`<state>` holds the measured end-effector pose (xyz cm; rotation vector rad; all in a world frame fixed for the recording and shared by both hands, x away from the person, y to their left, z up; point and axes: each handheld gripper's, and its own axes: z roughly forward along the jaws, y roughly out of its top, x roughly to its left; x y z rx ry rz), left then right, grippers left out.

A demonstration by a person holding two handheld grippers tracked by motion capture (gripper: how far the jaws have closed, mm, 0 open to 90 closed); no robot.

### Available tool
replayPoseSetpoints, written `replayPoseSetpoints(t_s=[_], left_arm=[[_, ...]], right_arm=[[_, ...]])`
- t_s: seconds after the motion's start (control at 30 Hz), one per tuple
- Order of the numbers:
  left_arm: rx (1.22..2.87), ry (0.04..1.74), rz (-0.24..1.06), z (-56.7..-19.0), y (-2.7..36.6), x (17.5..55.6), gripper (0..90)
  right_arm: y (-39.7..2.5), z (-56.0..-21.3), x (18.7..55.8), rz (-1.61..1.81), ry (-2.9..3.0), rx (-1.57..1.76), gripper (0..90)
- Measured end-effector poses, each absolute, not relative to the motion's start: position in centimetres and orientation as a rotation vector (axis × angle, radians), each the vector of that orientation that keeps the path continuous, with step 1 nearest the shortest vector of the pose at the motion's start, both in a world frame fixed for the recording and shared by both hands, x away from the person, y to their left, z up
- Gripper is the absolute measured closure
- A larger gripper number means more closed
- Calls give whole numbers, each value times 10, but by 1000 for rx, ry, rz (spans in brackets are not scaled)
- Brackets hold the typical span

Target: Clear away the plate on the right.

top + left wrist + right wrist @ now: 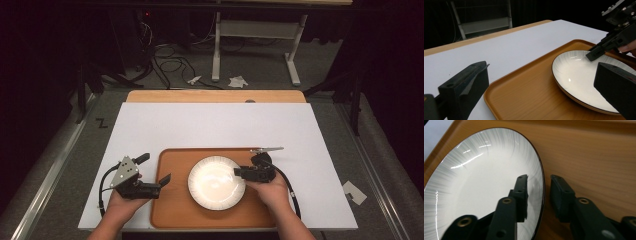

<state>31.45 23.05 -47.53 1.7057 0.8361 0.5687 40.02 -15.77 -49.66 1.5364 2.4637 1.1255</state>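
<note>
A white plate [212, 186] with a dark rim and fine grey streaks lies in the middle of a brown wooden tray [172, 202]. My right gripper [237, 172] reaches in from the plate's right side. In the right gripper view its jaws [539, 180] straddle the plate's rim [541, 182], one over the plate [479, 185] and one over the tray [594, 157], with a gap still between them. My left gripper [154, 169] is wide open at the tray's left edge. Between its jaws [541, 95] lie the tray [524, 92] and the plate [579, 77], and beyond them the right gripper [599, 51].
A white sheet [210, 125] covers the table, with a wooden strip [215, 96] at the far edge. A thin grey metal piece [267, 149] lies at the tray's far right corner. A paper scrap [354, 192] sits off the table's right side. Cables and a table frame are on the floor beyond.
</note>
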Motion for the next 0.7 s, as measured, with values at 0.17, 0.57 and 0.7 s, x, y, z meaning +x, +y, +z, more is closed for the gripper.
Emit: replayPoseSetpoints(t_s=[0.17,0.57,0.7], left_arm=[[1731,865,575,-477,230,317,7],[1732,884,570,-478,234,318,4],[1727,882,574,-478,235,318,4]], right_arm=[[-163,-486,398,1210,2427,1445,493],[-186,-446,390,1390,2233,1235,110],[-205,-439,387,1346,2171,1220,0]])
